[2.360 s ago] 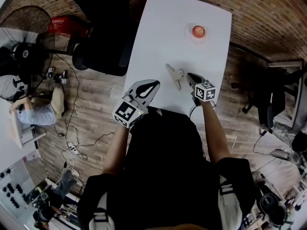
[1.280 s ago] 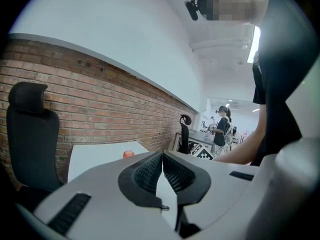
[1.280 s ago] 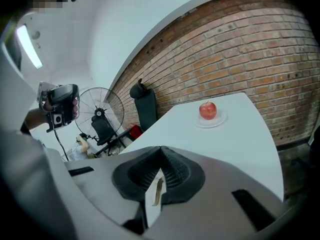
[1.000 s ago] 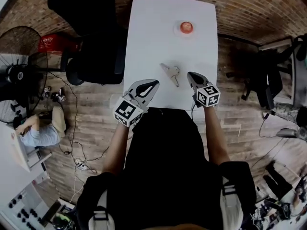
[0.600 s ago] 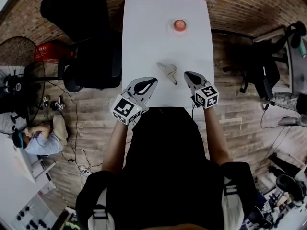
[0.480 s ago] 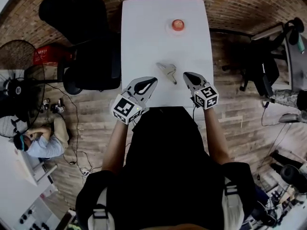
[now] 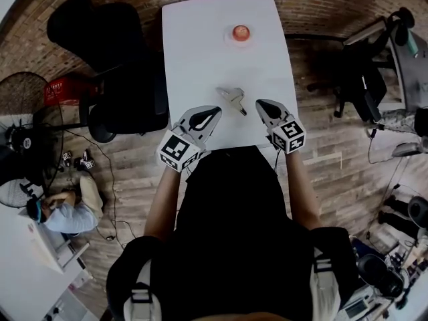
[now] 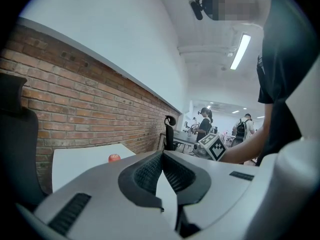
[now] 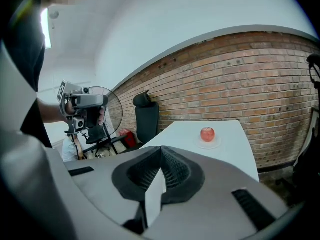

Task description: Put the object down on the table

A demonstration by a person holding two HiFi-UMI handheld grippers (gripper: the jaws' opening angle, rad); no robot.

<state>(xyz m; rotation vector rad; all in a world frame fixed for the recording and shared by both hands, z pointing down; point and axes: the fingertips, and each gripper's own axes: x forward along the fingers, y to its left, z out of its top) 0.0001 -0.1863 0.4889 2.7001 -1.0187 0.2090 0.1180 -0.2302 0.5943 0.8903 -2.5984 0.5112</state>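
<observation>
Head view, looking steeply down. A white rectangular counter (image 7: 200,45) carries the small grey angular object (image 7: 232,97), which lies flat on its near half, free of both tools. What the object is cannot be made out. It rests just ahead of the two grippers and between their lines, nearer the right one.

The left gripper (image 7: 215,111) sits at the counter's near edge. In the left gripper view its dark ribbed fingers (image 8: 145,171) are pressed together at the tips, with nothing between them.

The right gripper (image 7: 260,103) is likewise at the near edge, just beside the object but apart from it. In the right gripper view its fingers (image 9: 175,174) meet at the tips in the same way and pinch nothing.

Toward the counter's far end a red apple (image 7: 241,32) stands on a small pale plate (image 9: 207,143), well apart from the object. A black office chair (image 7: 130,92) stands on the wooden floor to the counter's left. A red-brick wall (image 9: 260,74) rises behind the counter's far end.
</observation>
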